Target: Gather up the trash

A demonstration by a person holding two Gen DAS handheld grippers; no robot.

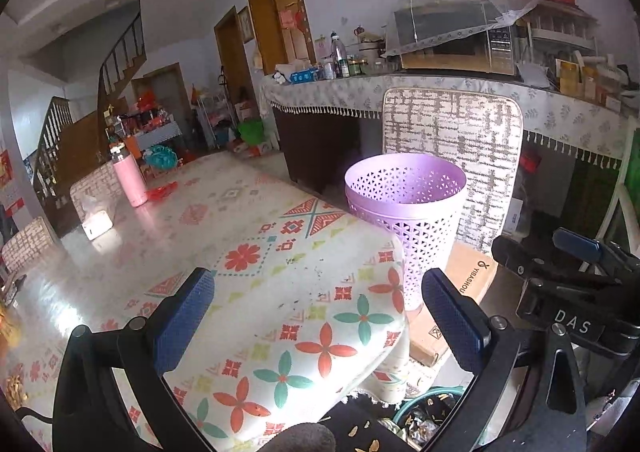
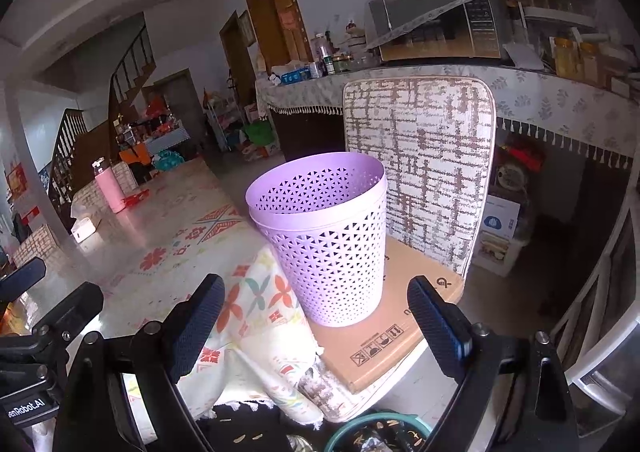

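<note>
Both grippers' jaws stand wide apart, holding nothing: the left gripper [image 1: 318, 326] over the patterned counter [image 1: 280, 292] corner, the right gripper [image 2: 316, 328] facing the chair. On the other gripper's body "DAS" can be read in the left view, "enRobot.AI" in the right. Below, one teal-rimmed bin [image 2: 376, 428] holds scraps. One lavender perforated basket [image 2: 324, 236] stands upright on one cardboard box [image 2: 384, 336] printed with "YIBASHOU" and handling symbols. Farther along the counter stand one pink bottle [image 1: 129, 178] and one white tissue box [image 1: 96, 224].

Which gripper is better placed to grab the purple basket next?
Right. The purple basket sits nearly centered ahead of the open right gripper; for the left gripper it lies off to the right.
</note>
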